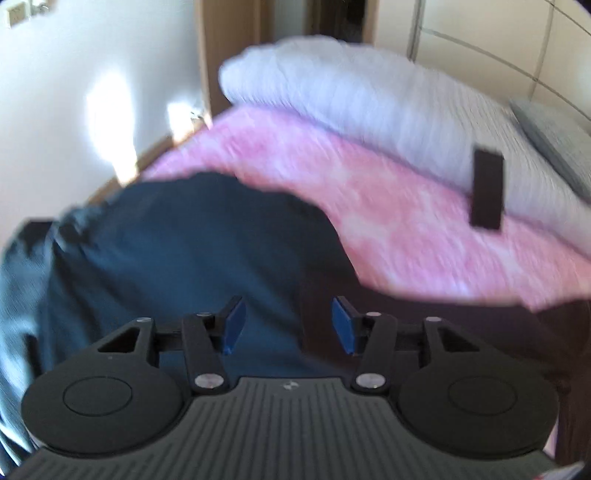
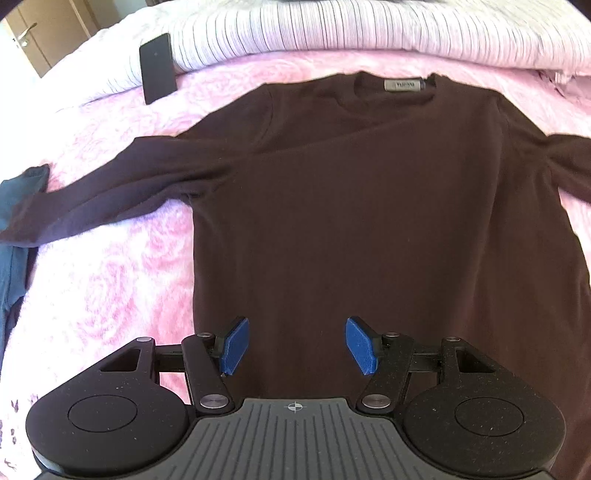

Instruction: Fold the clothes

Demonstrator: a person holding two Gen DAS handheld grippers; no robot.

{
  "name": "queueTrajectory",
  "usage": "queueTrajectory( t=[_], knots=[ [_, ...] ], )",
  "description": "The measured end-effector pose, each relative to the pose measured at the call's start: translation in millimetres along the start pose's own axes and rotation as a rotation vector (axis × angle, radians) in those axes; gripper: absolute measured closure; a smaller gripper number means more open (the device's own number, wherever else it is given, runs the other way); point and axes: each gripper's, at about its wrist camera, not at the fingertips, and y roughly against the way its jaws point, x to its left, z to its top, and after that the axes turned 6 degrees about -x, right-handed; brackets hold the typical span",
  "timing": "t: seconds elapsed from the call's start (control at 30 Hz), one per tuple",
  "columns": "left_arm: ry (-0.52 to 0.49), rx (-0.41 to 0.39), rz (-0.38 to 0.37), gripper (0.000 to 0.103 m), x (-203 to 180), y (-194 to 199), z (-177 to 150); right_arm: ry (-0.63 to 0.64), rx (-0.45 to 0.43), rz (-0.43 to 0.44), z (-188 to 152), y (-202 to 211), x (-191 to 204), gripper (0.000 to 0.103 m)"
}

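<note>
Dark maroon sweater (image 2: 369,206) lies flat on the pink bedspread (image 2: 110,288), sleeves spread, ready for folding. Right claw (image 2: 297,345) gapes empty above its hem; left claw (image 1: 286,325) gapes empty above a blue garment (image 1: 177,251).

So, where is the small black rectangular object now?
In the right wrist view the black object lies upper left, at the striped duvet's edge, beyond the dark sweater's left sleeve.
</note>
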Motion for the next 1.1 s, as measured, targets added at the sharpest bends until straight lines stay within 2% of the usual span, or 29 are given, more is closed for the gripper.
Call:
queueTrajectory(
  t=[0.1,0.2,0.43,0.57,0.6,0.7,0.87,0.93,1.1],
  knots=[
    [-0.087,0.063,-0.057,0.054,-28,-4,-33,-0.018,0.015,-0.014,-8,3,-3,0.041],
    [-0.120,0.132,-0.126,0.054,-53,-3,-63,-0.035,0.031,-0.029,-16,6,-7,0.041],
    [-0.173,0.245,-0.331,0.052,-129,45,-138,-0.077,0.055,-0.097,-39,31,-36,0.041],
    [-0.187,0.318,-0.441,0.049,-167,86,-183,-0.074,0.038,-0.146,-55,62,-78,0.041],
    [-0.188,0.336,-0.463,0.045,-175,96,-194,-0.076,0.035,-0.167,-60,71,-92,0.041],
    [-0.191,0.388,-0.523,0.043,-200,127,-225,-0.104,0.025,-0.219,-75,98,-143,0.041],
    [-0.184,0.418,-0.501,0.043,-228,175,-275,-0.138,-0.005,-0.258,-104,144,-239,0.041],
    [-0.180,0.418,-0.476,0.042,-237,187,-291,-0.164,-0.011,-0.229,-118,155,-277,0.041],
    [-0.173,0.402,-0.377,0.042,-258,214,-327,-0.241,0.001,-0.070,-143,162,-353,0.041]
  ],
)
